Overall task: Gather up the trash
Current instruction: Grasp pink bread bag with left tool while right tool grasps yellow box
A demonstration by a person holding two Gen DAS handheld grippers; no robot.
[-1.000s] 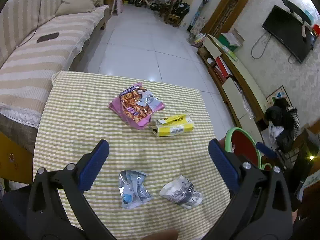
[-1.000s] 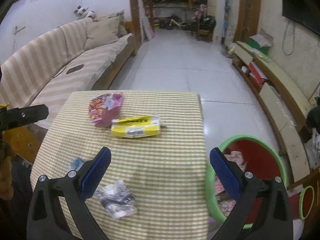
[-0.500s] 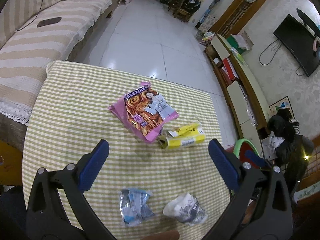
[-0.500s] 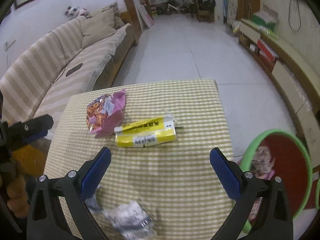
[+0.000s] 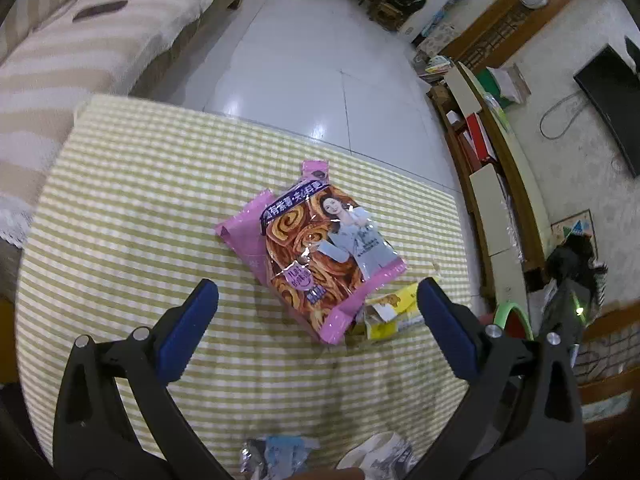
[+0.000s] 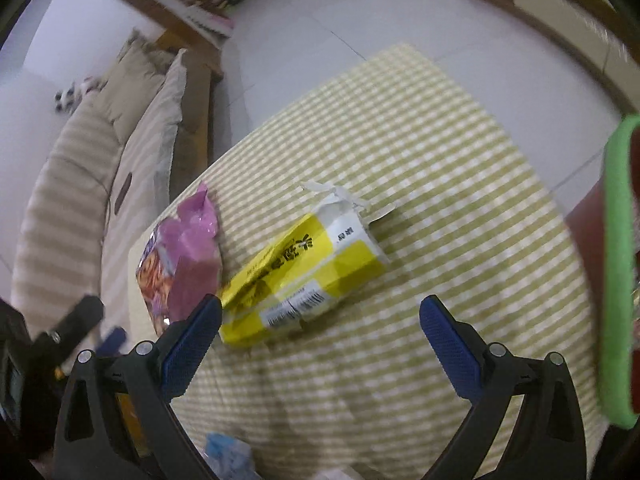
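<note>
Four pieces of trash are seen on the bench (image 5: 120,184), which is covered by a yellow-green checked cloth. The pink snack bag (image 5: 316,248) lies flat near the middle of the bench, its printed face up in the left wrist view. The yellow packet (image 6: 304,280) lies just beside the bag, one end touching or nearly touching the bag's edge; its far end is torn open, and a barcode label is shown on its near side. Two crumpled wrappers are found at the near edge of the bench: a blue and silver wrapper (image 5: 276,456) and a white and grey wrapper (image 5: 384,456), close together but apart.

The left tongs (image 5: 318,300) are held spread wide above the bench, with nothing between the blue pads (image 5: 188,328); the near end of the pink bag is framed between them. The right tongs (image 6: 320,320) are likewise spread wide and grip nothing; the yellow packet sits just ahead of the left pad, and it cannot be told whether that pad touches it.

A bin with a green rim (image 6: 618,264) and a red inside is seen beside the bench at the right. A striped sofa (image 5: 80,40) stands beyond the bench on the left, and a white tiled floor (image 5: 312,56) stretches behind it.
</note>
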